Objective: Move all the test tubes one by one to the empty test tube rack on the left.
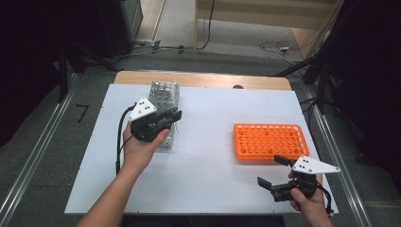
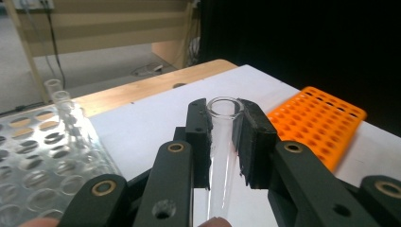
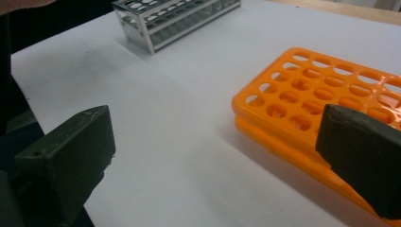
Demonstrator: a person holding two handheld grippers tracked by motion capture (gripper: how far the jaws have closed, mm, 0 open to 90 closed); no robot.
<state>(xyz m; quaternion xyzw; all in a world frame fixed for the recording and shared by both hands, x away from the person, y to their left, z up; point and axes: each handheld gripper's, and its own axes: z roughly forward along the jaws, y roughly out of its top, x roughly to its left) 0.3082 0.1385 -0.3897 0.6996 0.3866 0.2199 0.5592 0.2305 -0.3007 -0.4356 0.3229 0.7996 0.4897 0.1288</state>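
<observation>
Nearest to the person, the right gripper [image 1: 276,171] hung low over the white table [image 1: 208,175], just in front of the near edge of the orange rack [image 1: 271,140]. Its jaws stood wide apart with nothing between them; in the right gripper view only bare table and a corner of the orange rack lay between the two black pads [image 3: 71,161].

Farther out, on the left side, the left gripper [image 1: 174,115] was held above the table next to the clear rack [image 1: 164,100]. Its fingers were pinching a glass test tube [image 2: 222,156] between the pads, the open mouth of the tube pointing away from the hand. The tube was in the air, not in any rack. Two other tubes [image 2: 60,101] seemed to stand at the far end of the clear rack, but the glass was hard to read there.

My judgement of the risks: the tube was smooth and slightly tilted between the pads, so it could slip or turn during the carry toward the orange rack. If it reached a hole at an angle, the bottom could hit the plastic rim and the glass could crack or push the light rack aside. The free right gripper was close enough to steady that rack.
</observation>
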